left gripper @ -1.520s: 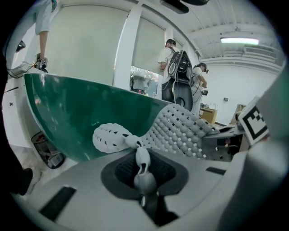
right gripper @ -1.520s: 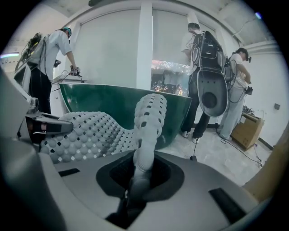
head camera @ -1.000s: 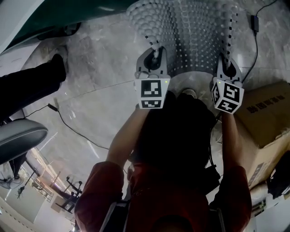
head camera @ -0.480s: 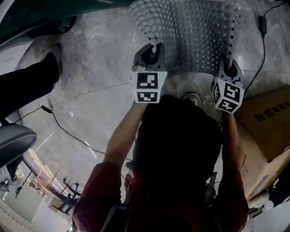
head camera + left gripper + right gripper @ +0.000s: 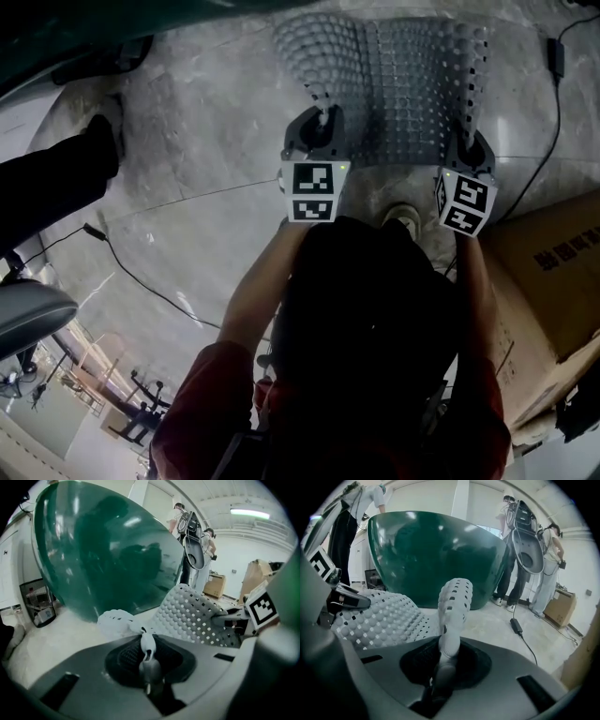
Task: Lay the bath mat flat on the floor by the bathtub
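Note:
The white studded bath mat (image 5: pixel 403 89) with rows of holes hangs between my two grippers over the marble floor, its far end toward the dark green bathtub (image 5: pixel 112 23). My left gripper (image 5: pixel 322 120) is shut on the mat's near left corner (image 5: pixel 146 641), which is pinched into a fold. My right gripper (image 5: pixel 466 131) is shut on the near right corner (image 5: pixel 449 639). In both gripper views the mat (image 5: pixel 197 616) sags between the grips, and the green bathtub (image 5: pixel 436 555) stands right behind the mat (image 5: pixel 384 618).
A cardboard box (image 5: pixel 553 281) sits at the right by my arm. A black cable with adapter (image 5: pixel 553 70) runs along the floor right of the mat; another cable (image 5: pixel 141 272) lies at left. A person's dark leg and shoe (image 5: pixel 66 173) are at left. People stand beyond the tub (image 5: pixel 534 569).
Both grippers have sunk toward the floor with the mat still pinched in them. The mat hangs lower and its span looks shorter in the head view.

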